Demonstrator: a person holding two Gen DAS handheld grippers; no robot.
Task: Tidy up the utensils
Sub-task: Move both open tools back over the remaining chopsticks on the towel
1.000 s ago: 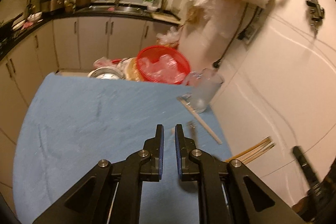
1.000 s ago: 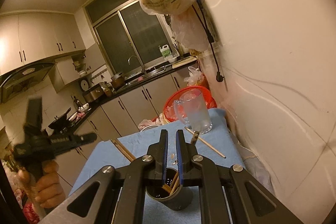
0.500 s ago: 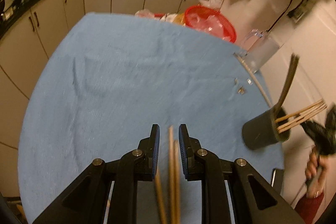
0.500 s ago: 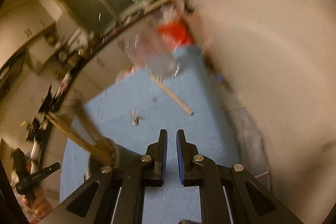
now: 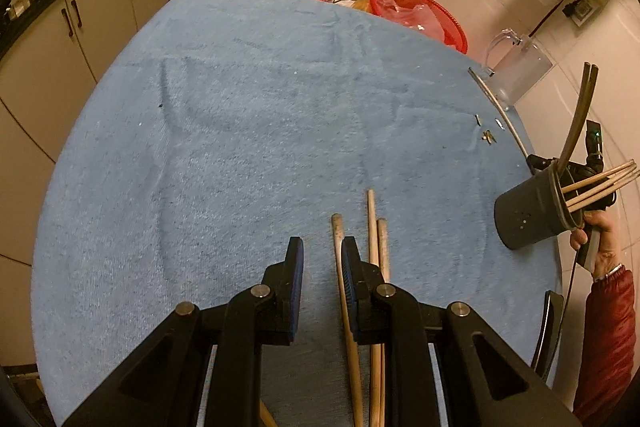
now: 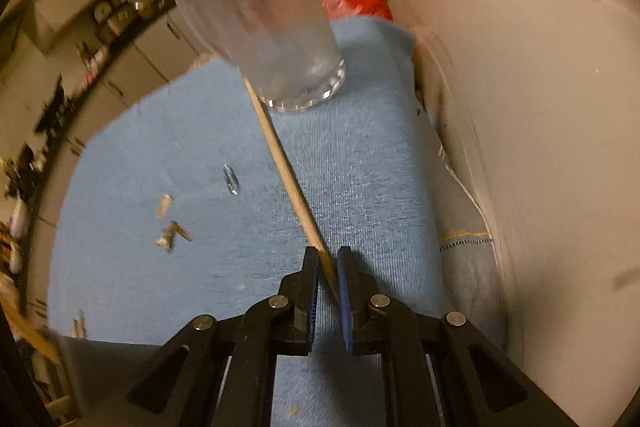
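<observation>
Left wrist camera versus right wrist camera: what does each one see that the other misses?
Only the left view shows three wooden chopsticks lying by the open left claw, and the dark utensil holder with chopsticks in it. Only the right view shows the right claw straddling the tip of a single chopstick. Both show the blue cloth, the glass pitcher and the red basket.

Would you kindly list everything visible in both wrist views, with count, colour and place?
chopsticks: three, tan, lying on the cloth by the left gripper
single chopstick: one, tan, running from the mug to the right gripper
holder: one, dark grey, right cloth edge, holding utensils
glass mug: one, clear, far corner
basket: one, red, beyond the table
cloth: one, blue, covering the table
left gripper: open
right gripper: around the single chopstick's end
</observation>
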